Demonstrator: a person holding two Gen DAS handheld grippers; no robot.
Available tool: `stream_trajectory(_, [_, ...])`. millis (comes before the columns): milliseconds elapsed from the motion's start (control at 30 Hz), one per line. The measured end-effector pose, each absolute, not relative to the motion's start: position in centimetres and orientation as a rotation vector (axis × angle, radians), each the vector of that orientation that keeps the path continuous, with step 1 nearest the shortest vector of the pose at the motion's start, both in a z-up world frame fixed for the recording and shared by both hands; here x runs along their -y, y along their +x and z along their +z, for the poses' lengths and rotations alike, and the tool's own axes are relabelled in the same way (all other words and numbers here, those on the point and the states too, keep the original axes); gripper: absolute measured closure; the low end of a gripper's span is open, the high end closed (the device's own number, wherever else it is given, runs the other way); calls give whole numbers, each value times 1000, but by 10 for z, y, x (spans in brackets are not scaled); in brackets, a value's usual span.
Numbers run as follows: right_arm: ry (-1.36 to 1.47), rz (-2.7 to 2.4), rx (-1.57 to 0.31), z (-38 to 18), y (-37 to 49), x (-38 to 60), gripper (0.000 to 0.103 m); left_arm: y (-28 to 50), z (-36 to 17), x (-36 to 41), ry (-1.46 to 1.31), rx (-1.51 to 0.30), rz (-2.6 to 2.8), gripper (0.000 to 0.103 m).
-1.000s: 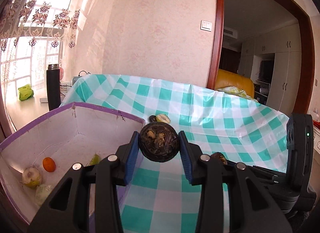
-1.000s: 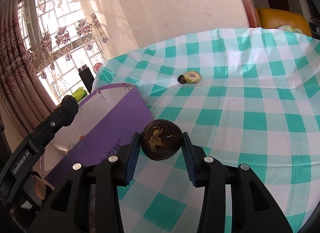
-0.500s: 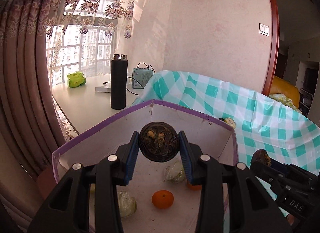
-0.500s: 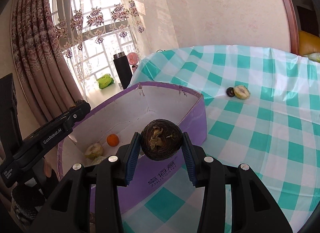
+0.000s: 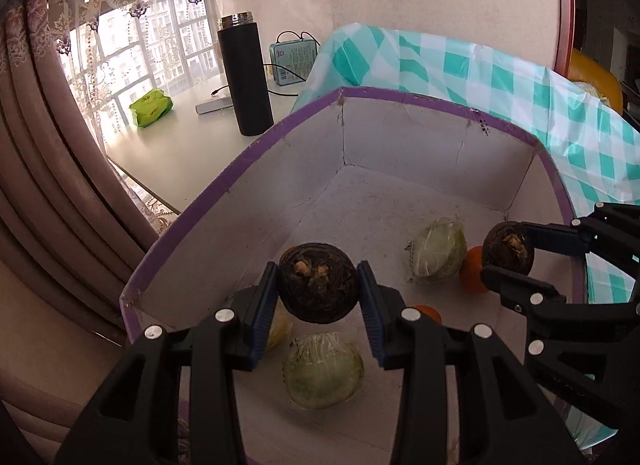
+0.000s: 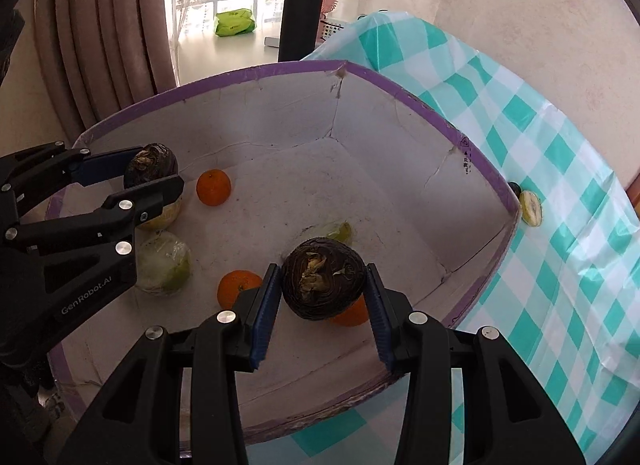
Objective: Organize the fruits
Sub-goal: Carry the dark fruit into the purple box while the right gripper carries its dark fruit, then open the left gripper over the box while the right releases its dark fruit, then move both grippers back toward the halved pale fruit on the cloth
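My left gripper (image 5: 317, 278) is shut on a dark brown round fruit (image 5: 318, 295) and hangs over the near left part of the purple-rimmed box (image 5: 240, 161). My right gripper (image 6: 323, 277) is shut on a second dark brown fruit (image 6: 324, 289) over the box's (image 6: 420, 101) right part. Each gripper shows in the other's view: the right gripper (image 5: 506, 253), the left gripper (image 6: 154, 173). Inside the box lie oranges (image 6: 214, 187) (image 6: 236, 287) and film-wrapped pale green fruits (image 5: 322, 369) (image 5: 438, 251). A halved fruit (image 6: 530, 207) lies on the cloth outside the box.
The box stands on a teal checked tablecloth (image 6: 560, 225). Behind it a side table (image 5: 180, 145) carries a black flask (image 5: 245, 77), a green packet (image 5: 152, 108) and a small teal device (image 5: 292, 61) with a cable. Curtains (image 5: 48, 185) hang at the left.
Both grippers have swung left from over the tablecloth to above the box and tipped downward, each still holding its dark fruit. The two grippers are now close together.
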State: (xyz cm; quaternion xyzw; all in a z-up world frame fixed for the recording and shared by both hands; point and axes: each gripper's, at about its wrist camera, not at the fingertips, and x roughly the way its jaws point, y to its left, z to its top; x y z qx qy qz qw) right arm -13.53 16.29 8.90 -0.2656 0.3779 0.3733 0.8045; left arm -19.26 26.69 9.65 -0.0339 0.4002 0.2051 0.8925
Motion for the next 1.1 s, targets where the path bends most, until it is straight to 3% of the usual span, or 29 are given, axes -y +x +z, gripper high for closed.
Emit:
stream_trajectory(267, [-796, 774, -871, 72, -140, -182, 61, -183, 80, -270, -70, -934, 399, 62])
stream_trajectory(567, [-841, 759, -865, 65, -142, -182, 57, -181, 80, -268, -71, -956, 394, 52])
stream_trajectory(833, [-826, 785, -853, 65, -148, -180, 47, -183, 83, -269, -66, -948, 418, 32])
stream_trajectory(1000, [-770, 817, -839, 70, -146, -177, 43, -182, 86, -269, -42, -950, 456, 11])
stream_trajectory(1100, [-740, 841, -811, 73, -151, -173, 35, -181, 89, -269, -19, -956, 501, 2])
